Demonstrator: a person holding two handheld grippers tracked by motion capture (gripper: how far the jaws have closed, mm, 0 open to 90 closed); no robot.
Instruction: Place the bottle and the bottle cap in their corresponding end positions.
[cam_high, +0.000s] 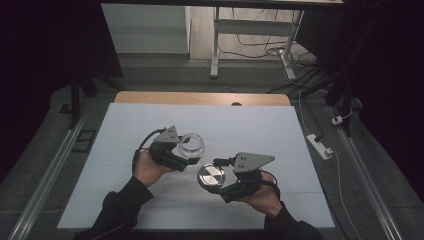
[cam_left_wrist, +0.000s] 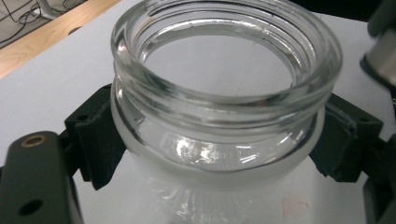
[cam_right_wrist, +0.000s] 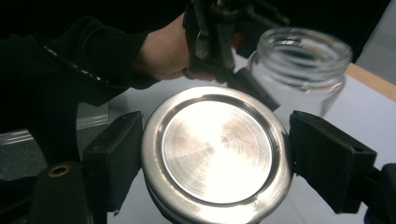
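Left gripper (cam_high: 189, 159) clenched on clear, open-mouthed round glass jar (cam_high: 192, 144), black jaws pressing both sides just under threaded rim, over white table sheet (cam_high: 150, 200) left of centre. Right gripper (cam_high: 216, 181) clamped on round brushed-steel lid (cam_high: 210, 176), flat face up, near jar, apart from it.

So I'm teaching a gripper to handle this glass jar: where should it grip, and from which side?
Grip the glass jar on its body just under the threaded neck, coming in level from the side. The round wall there fits between the left gripper's fingers, leaving the mouth open.
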